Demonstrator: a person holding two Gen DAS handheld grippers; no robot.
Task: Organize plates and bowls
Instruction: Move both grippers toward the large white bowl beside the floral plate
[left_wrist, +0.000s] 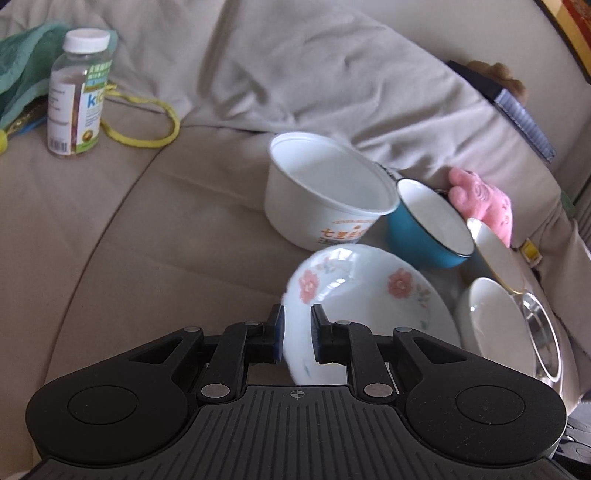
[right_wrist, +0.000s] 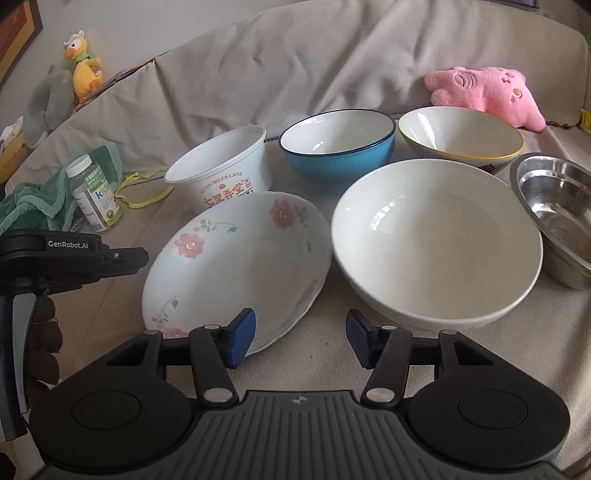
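A white floral plate (left_wrist: 362, 295) (right_wrist: 236, 266) lies tilted on the beige sofa. My left gripper (left_wrist: 297, 332) has its jaws on either side of the plate's rim, shut on it. In the right wrist view the left gripper's body (right_wrist: 74, 254) shows at the plate's left edge. My right gripper (right_wrist: 300, 336) is open and empty, just in front of the plate and a large white bowl (right_wrist: 436, 243). Behind stand a paper tub (right_wrist: 221, 173) (left_wrist: 325, 188), a blue bowl (right_wrist: 336, 144) (left_wrist: 428, 225), a yellow-rimmed bowl (right_wrist: 461, 136) and a steel bowl (right_wrist: 557, 214).
A vitamin bottle (right_wrist: 94, 192) (left_wrist: 75, 92) and a green cloth (right_wrist: 33, 199) lie at the left. A pink plush (right_wrist: 487, 92) rests by the sofa back (right_wrist: 295, 55). A yellow plush toy (right_wrist: 83, 62) sits on the sofa's top edge.
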